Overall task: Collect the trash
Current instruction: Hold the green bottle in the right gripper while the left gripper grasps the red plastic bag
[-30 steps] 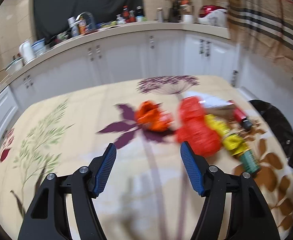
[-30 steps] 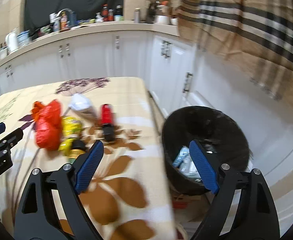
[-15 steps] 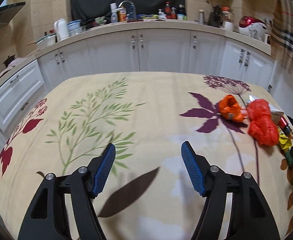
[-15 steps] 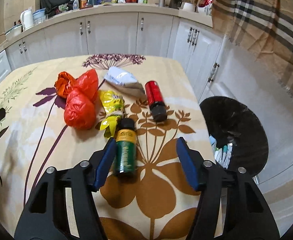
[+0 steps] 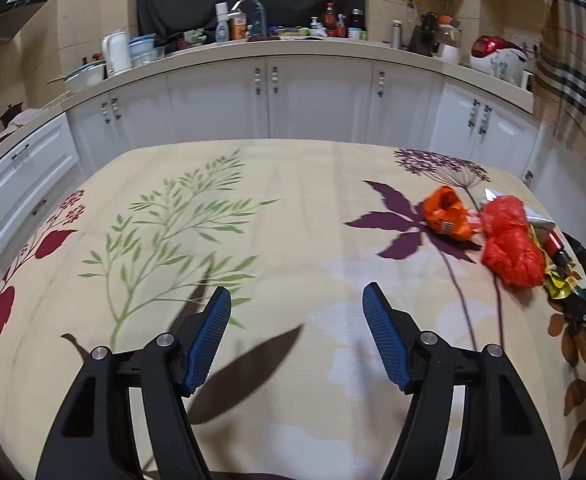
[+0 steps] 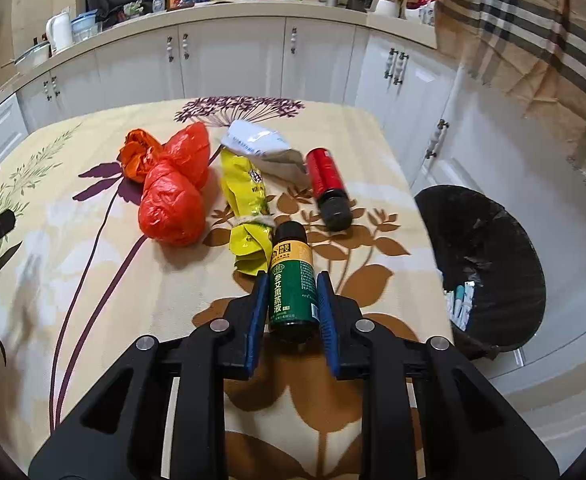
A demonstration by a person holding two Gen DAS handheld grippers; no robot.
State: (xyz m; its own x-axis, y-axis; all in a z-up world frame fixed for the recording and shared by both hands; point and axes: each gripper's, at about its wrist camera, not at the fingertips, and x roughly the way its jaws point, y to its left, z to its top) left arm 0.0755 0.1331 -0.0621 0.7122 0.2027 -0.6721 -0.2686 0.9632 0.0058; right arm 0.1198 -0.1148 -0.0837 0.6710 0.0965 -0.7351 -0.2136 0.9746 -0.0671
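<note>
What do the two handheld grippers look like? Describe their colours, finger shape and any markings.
Both are alike. The left gripper and right gripper have matte black angular frames with triangular cut-outs and silver round bolt heads at the pivots. Each finger carries a long, flat blue pad with a fine ribbed texture. In the left view, white letters show on the right gripper's side, too cropped to read. No cables or sleeves visible.

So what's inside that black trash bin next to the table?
Inside the black trash bin, some pale blue and white wrappers show near its front rim. The dark liner and the rim hide the rest, so anything deeper down can't be seen.
</note>
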